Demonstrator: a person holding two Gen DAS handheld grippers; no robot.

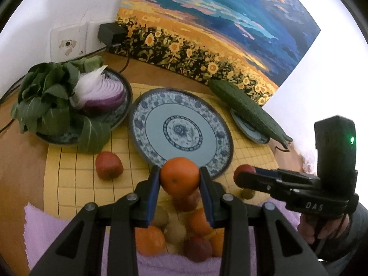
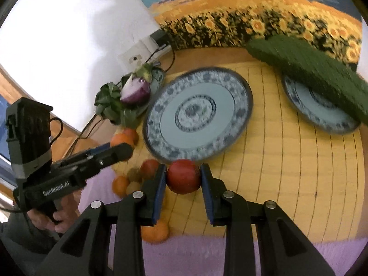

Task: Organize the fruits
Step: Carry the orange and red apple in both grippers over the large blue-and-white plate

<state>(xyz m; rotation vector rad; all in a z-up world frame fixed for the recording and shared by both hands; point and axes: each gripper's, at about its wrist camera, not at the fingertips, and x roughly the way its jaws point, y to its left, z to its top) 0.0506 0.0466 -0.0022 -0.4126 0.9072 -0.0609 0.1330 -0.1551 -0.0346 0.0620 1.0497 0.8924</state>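
My left gripper [image 1: 179, 172] is shut on an orange [image 1: 179, 179] and holds it just above the near rim of the large blue-patterned plate [image 1: 147, 115]. My right gripper [image 2: 183, 172] is shut on a red apple [image 2: 182, 179], near that same plate [image 2: 230, 96]. Each gripper shows in the other's view: the right one [image 1: 241, 176] with its red apple [image 1: 244, 169], the left one [image 2: 125, 150] with its orange [image 2: 120, 139]. Several loose oranges, kiwis and red fruits [image 1: 177, 230] lie below on the mat. Another red apple [image 1: 108, 165] sits left of the plate.
A plate with leafy greens and a half red onion [image 1: 101, 92] stands at the back left. A long green cucumber [image 1: 248, 108] lies across a small plate [image 2: 322, 112] on the right. A yellow grid mat [image 1: 76, 179], a purple towel [image 2: 207, 253], cables and a sunflower painting [image 1: 207, 23] surround them.
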